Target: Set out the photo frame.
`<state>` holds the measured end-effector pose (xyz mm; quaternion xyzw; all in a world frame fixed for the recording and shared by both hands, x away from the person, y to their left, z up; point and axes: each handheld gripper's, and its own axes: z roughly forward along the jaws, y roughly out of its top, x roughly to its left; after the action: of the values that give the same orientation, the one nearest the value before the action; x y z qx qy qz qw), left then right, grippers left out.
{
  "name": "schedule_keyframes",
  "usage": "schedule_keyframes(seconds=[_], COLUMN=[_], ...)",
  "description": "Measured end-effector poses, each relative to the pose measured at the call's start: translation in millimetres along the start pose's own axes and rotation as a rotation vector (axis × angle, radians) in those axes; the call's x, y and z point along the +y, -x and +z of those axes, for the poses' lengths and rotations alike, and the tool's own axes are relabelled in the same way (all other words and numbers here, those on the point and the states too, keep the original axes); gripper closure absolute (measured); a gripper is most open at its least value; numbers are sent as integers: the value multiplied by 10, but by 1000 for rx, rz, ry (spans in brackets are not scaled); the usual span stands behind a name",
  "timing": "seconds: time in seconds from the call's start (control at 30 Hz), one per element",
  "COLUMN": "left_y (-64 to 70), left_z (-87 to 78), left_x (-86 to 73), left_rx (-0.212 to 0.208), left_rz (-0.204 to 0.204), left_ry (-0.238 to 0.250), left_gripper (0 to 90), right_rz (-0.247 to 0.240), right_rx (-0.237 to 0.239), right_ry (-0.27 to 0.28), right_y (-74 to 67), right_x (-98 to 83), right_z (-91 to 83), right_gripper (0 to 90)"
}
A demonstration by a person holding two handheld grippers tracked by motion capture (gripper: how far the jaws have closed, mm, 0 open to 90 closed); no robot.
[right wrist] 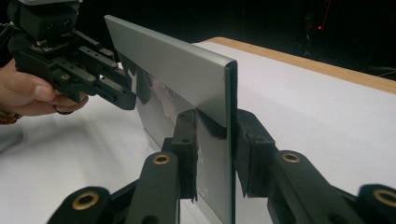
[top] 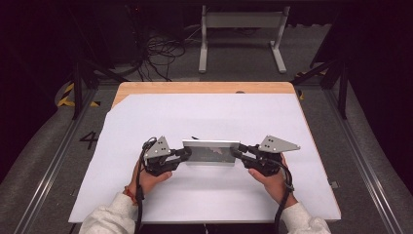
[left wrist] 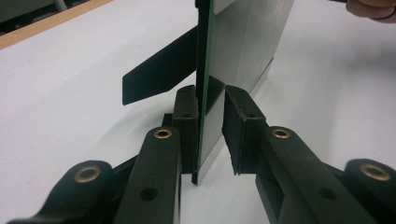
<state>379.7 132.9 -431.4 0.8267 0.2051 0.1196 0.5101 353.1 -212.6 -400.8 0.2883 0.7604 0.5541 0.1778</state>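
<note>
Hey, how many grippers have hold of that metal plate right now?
2. The left gripper clamps the metal plate at its left end; the right gripper clamps its right end.

A flat panel (top: 211, 152) stood on edge on the sheet (top: 204, 117) covering the table (top: 204, 87), nearer the front edge than the rear and roughly midway between the side edges. The left gripper (top: 184, 154) lay at its left end, the right gripper (top: 239, 152) at its right end.
</note>
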Motion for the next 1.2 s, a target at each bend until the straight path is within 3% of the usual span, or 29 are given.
schedule_keyframes(seconds=[0.4,1.0,1.2], left_y=[-65,-49,-63], left_z=[45,95,110], left_x=[-17,-13,-24], left_rx=[-11,43,41], left_rz=[-42,-6,-15], left_ry=[25,13,20], left_gripper=[756,736,734], right_rz=[12,25,36], right_rx=[-20,-54,-55], right_ry=[11,13,2], right_y=[71,95,103], right_x=[9,-20,-62], right_z=[64,130,162], right_gripper=[727,715,710])
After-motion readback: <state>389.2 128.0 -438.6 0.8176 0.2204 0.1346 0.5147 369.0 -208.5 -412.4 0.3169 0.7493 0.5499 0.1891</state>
